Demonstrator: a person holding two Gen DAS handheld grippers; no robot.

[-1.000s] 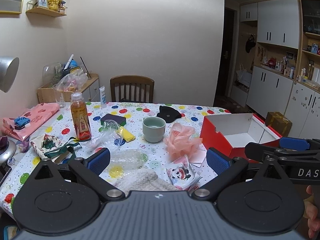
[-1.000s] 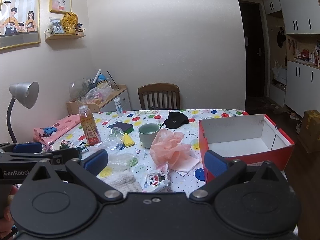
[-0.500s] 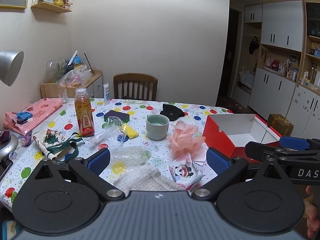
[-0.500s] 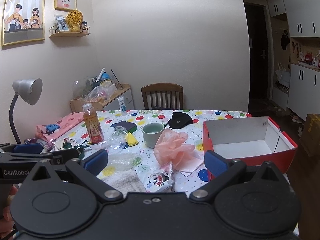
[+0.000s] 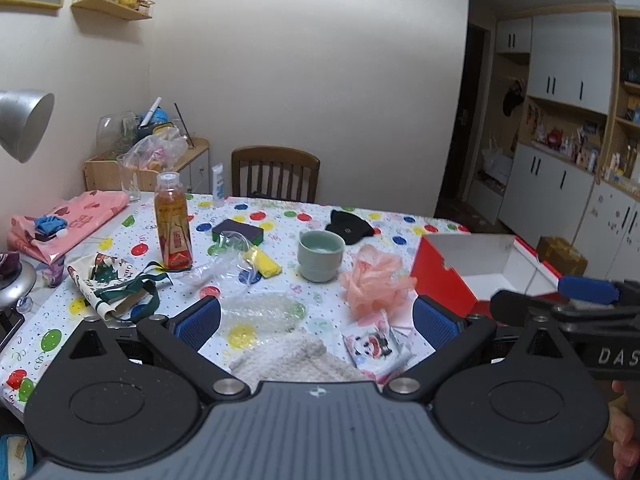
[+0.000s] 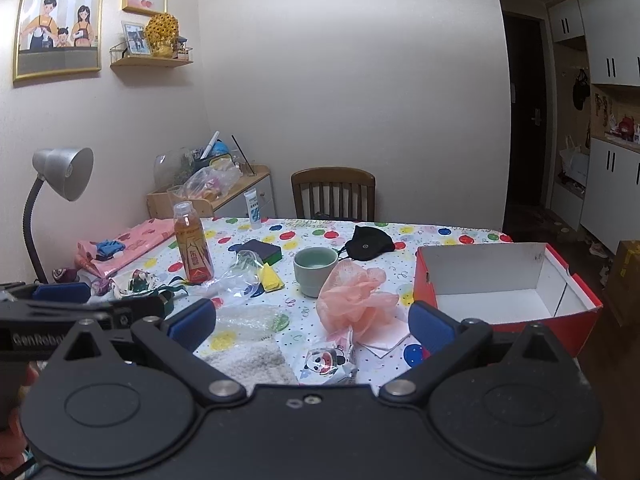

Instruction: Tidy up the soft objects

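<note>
Red cardboard box with white interior (image 6: 496, 280) is sitting empty on the dotted tablecloth (image 6: 432, 236); pale green ceramic cup (image 6: 315, 270) is standing beside a pink mesh bath pouf (image 6: 354, 300). Left gripper (image 5: 316, 318) and right gripper (image 6: 312, 322) are hovering, fingers spread wide, holding nothing

Near half of the white fuzzy towel (image 5: 288, 360) hidden behind the gripper body, likewise the lower corner of the panda packet (image 6: 328, 362). Lamp (image 5: 24, 122) cut off by the left edge, only the shade showing. Bottle (image 6: 192, 250) label print too small to read.
</note>
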